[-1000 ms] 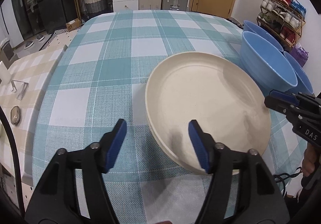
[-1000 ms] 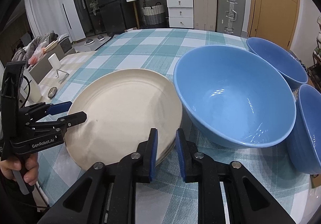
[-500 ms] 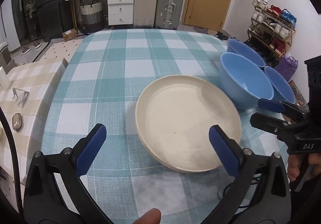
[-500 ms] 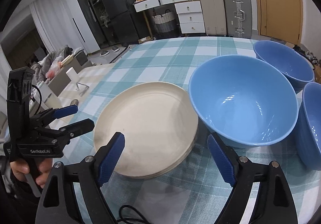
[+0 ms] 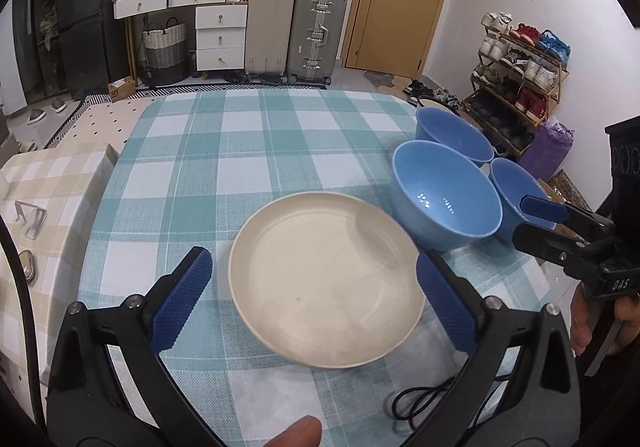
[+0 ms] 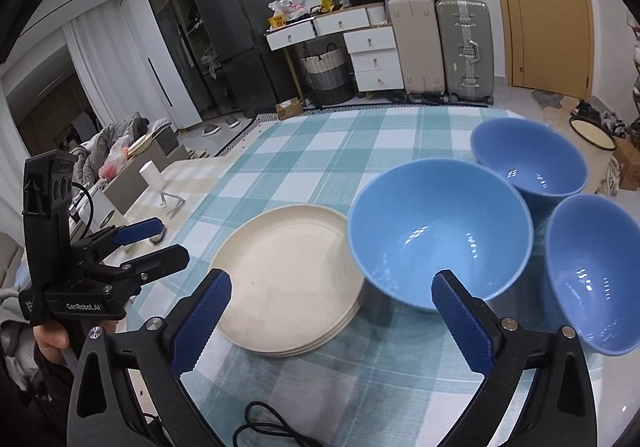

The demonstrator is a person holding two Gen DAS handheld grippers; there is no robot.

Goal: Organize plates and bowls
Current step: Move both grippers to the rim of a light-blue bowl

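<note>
A stack of cream plates (image 5: 326, 287) (image 6: 288, 281) sits on the checked tablecloth (image 5: 224, 151). Three blue bowls stand to its right: a large one (image 5: 446, 199) (image 6: 438, 231) beside the stack, a far one (image 5: 454, 135) (image 6: 528, 157), and a near-right one (image 5: 514, 189) (image 6: 594, 271). My left gripper (image 5: 316, 305) is open and empty, held above the near edge of the plates. My right gripper (image 6: 330, 323) is open and empty, held above the table in front of the plates and the large bowl. Each gripper shows in the other's view, the right one (image 5: 540, 223) and the left one (image 6: 150, 243).
A beige checked side table (image 5: 44, 183) with a small stand and a round object adjoins the left edge. A black cable (image 6: 272, 427) lies on the cloth near me. Suitcases, drawers, a fridge and a shoe rack (image 5: 520, 59) stand beyond the table.
Both grippers have opened wide and pulled back and up from the plate stack. The right gripper was nearly shut at the plate rim a second ago. The plates and bowls have stayed in place.
</note>
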